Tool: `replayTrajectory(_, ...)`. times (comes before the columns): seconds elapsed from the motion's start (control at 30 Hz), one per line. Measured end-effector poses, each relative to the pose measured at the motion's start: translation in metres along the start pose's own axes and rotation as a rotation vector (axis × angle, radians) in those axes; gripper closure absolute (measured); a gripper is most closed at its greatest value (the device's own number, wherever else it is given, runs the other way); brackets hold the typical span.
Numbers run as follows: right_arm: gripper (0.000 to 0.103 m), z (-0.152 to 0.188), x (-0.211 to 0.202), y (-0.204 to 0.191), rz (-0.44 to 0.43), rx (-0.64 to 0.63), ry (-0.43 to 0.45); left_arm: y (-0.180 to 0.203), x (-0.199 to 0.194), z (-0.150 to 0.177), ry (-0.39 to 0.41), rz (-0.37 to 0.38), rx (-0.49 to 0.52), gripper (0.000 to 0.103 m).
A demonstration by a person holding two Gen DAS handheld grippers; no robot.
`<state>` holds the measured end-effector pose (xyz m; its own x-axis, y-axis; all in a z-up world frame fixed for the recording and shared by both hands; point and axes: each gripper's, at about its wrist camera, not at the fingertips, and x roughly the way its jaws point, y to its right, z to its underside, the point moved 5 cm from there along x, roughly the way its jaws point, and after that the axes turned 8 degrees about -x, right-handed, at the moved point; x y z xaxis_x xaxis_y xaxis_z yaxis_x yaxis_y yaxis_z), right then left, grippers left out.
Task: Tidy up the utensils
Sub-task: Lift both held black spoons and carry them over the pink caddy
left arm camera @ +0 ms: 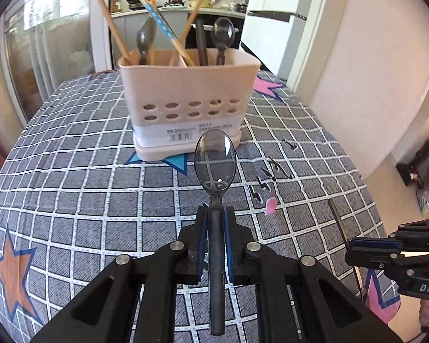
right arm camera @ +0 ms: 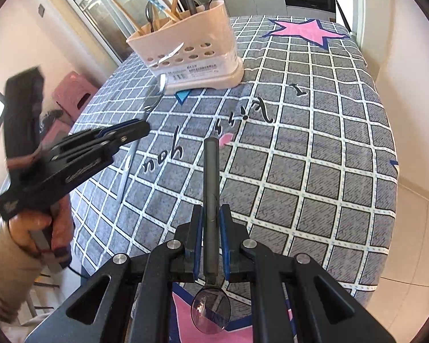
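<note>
The left gripper (left arm camera: 216, 214) clamps the handle of a smoky translucent spoon (left arm camera: 215, 160), bowl pointing ahead. Just beyond that bowl stands the beige utensil caddy (left arm camera: 186, 94) on the checked tablecloth (left arm camera: 71, 185), holding chopsticks (left arm camera: 113, 28) and more spoons. Off to its right, the right gripper (right arm camera: 211, 214) pinches a second spoon (right arm camera: 210, 171), handle forward, bowl back toward the camera.

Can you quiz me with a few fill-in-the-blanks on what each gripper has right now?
The left gripper is shut on a spoon whose ____ points forward.
The right gripper grips its spoon with the ____ pointing forward.
The holder stands on a ____ tablecloth.

Missing: bowl; handle; checked
</note>
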<state>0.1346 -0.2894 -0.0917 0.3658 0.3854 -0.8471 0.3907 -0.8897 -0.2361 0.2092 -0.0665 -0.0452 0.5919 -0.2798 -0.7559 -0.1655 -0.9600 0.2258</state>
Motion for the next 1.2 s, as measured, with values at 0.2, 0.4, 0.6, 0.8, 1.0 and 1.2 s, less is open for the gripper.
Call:
replayTrajectory(0.2,0.091,-0.017,-0.008,0.001,0.0,0.019,0.059,-0.005,-0.03,-0.004,0.072,-0.029,-0.014,0.06)
replayTrajectory(0.4,0.091,-0.039,-0.017,0.001,0.001,0.03,0.115,-0.001,-0.047,-0.012,0.137,-0.044,0.005,0.06)
replayTrajectory(0.6,0.091,-0.065,-0.025,-0.002,-0.004,0.018,0.165,0.0,-0.057,-0.025,0.18,-0.042,0.0,0.061)
replayTrajectory(0.8,0.091,-0.091,-0.032,-0.004,-0.013,0.011,0.207,-0.002,-0.063,-0.041,0.217,-0.039,-0.007,0.061)
replayTrajectory(1.0,0.091,-0.118,-0.035,-0.004,-0.031,0.022,0.247,-0.009,-0.07,-0.063,0.264,-0.04,-0.029,0.061)
replayTrajectory(1.2,0.091,-0.149,-0.038,-0.003,-0.052,0.032,0.284,-0.021,-0.078,-0.097,0.333,-0.046,-0.056,0.061)
